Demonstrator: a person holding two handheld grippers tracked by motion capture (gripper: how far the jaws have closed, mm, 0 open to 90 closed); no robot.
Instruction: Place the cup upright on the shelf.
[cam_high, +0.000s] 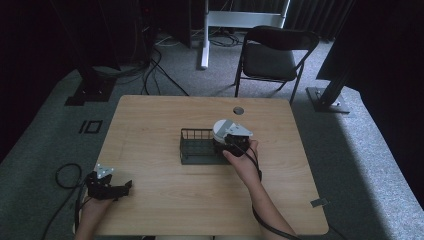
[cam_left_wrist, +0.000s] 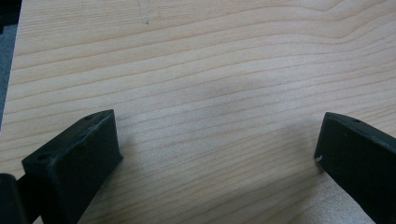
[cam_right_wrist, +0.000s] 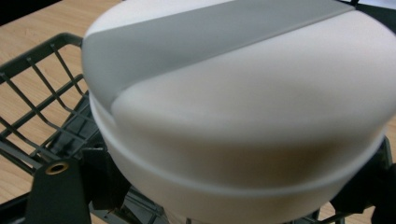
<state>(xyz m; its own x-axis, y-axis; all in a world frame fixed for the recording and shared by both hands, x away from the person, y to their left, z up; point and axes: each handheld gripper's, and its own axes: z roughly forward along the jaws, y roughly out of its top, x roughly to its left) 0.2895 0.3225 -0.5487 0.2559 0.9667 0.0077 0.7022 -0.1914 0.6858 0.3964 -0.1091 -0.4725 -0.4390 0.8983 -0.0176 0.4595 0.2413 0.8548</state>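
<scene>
A round white container with a grey band (cam_high: 220, 128) sits at the right end of a black wire basket (cam_high: 192, 131) in the middle of the wooden table (cam_high: 175, 200). My right gripper (cam_high: 222, 141) reaches in from the near side, shut on this container (cam_right_wrist: 243, 102), one jaw on each flank; the basket's wire wall (cam_right_wrist: 37, 53) shows behind and below. My left gripper (cam_high: 125, 187) rests at the table's near left corner, pointing right. Its jaws stand wide apart, the left gripper (cam_left_wrist: 215, 140) open over bare wood (cam_left_wrist: 210, 70).
A black folding chair (cam_high: 275, 52) stands beyond the far edge, beside a white stand leg (cam_high: 204, 45). Cables (cam_high: 150, 70) run over the grey carpet at far left. A cable grommet (cam_high: 238, 110) sits near the table's far edge. A cable loop (cam_high: 67, 175) lies left of the table.
</scene>
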